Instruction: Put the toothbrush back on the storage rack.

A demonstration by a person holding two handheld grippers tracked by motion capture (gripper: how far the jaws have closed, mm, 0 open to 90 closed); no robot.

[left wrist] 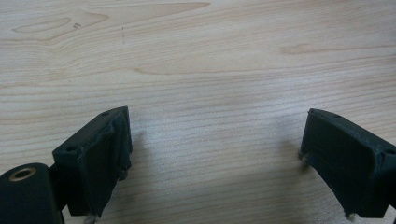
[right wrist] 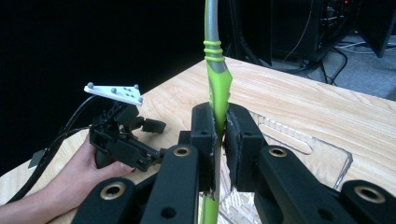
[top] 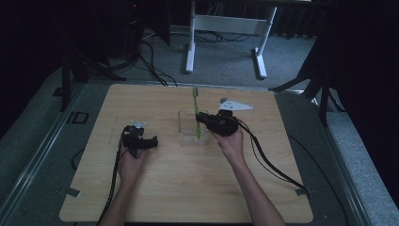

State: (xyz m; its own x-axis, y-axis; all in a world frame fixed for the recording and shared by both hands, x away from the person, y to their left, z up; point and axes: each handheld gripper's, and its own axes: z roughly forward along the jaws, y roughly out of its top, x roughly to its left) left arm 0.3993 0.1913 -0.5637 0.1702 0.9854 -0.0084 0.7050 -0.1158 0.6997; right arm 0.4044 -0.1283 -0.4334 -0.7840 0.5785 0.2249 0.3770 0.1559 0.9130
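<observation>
High view. Item: light wooden table [top: 179, 188], rectangular, on grey carpet. Near its middle stood a clear plastic holder [top: 190, 136] with a slim green-and-grey toothbrush [top: 196, 110] rising upright out of it. The right gripper [top: 203, 118], black with a grey three-cornered plate, was held level against the brush's lower handle, just above the holder. The left gripper [top: 153, 141] rested on the table well apart to the left, its jaws pointing toward the holder.

Left gripper view. The two black jaws stood wide apart with bare wood grain between them; nothing was held.

Right gripper view. The jaws were pressed together on the toothbrush [right wrist: 217, 93], the green grip section pinched between the pads [right wrist: 205, 135] and the grey neck running up out of frame. The holder's clear base [right wrist: 327, 163] lay beyond and below the jaws. The left gripper [right wrist: 152, 126] and its hand showed farther off to the left.

Handling note. The step appeared to be moving the brush at the holder, either lifting it clear or seating it. Judged best done with a straight vertical travel, the handle kept upright so it would not lever the light holder over; the idle left gripper could steady the holder if it shifted. The narrow pinch on a smooth handle risked the brush pivoting.
</observation>
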